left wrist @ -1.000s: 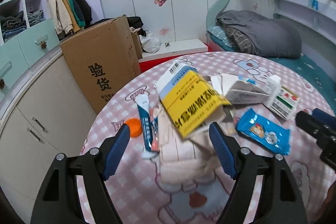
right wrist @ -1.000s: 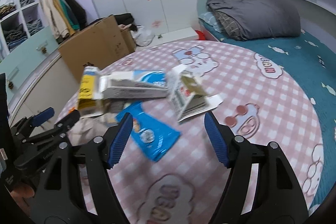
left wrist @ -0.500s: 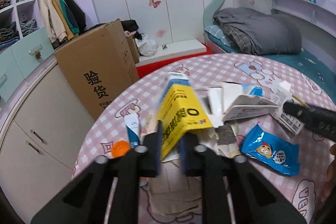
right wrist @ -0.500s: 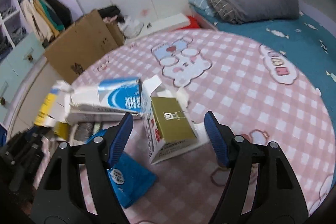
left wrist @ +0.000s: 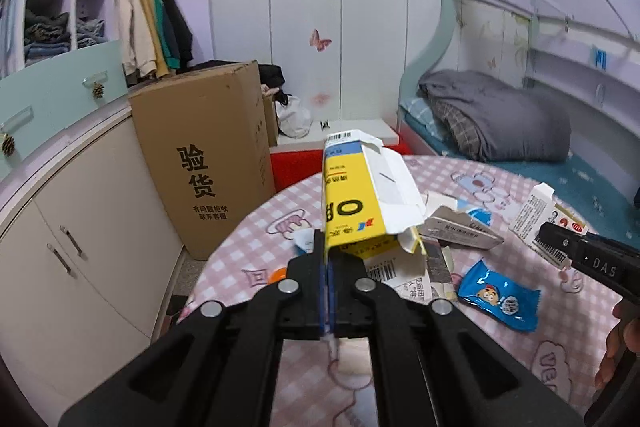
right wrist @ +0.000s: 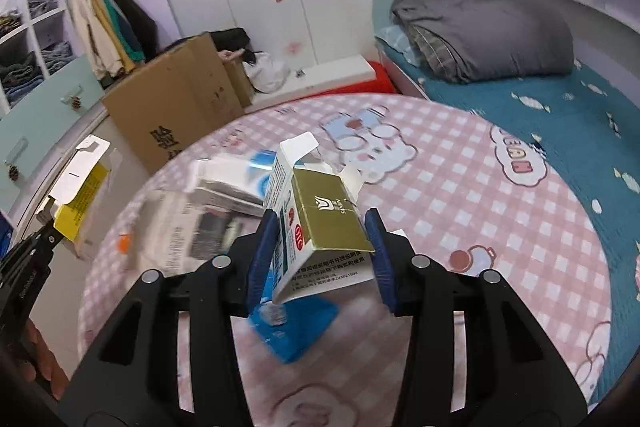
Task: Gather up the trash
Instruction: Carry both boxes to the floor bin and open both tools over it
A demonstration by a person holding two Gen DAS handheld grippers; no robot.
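Observation:
My left gripper (left wrist: 328, 261) is shut on the lower edge of a flattened yellow and blue carton (left wrist: 352, 203), held up off the pink checkered table (left wrist: 532, 351). The right wrist view shows that same carton (right wrist: 80, 195) at the far left. My right gripper (right wrist: 322, 227) has its jaws closing, both blue pads pressing on a white and gold carton (right wrist: 320, 203) raised above the cloth. Under it lies a blue snack packet (right wrist: 296, 323), also visible in the left wrist view (left wrist: 498, 297). Flattened white and grey boxes (left wrist: 456, 227) lie between the two grippers.
A small orange cap (right wrist: 125, 242) sits near the table's left rim. Beyond that rim stand a tall cardboard box (left wrist: 200, 155) and a cream cabinet (left wrist: 80, 227). A bed with a grey quilt (right wrist: 488, 35) lies at the back right.
The left jaws went from wide open to shut on the yellow carton and lifted it. The right jaws closed in on the white and gold carton and raised it.

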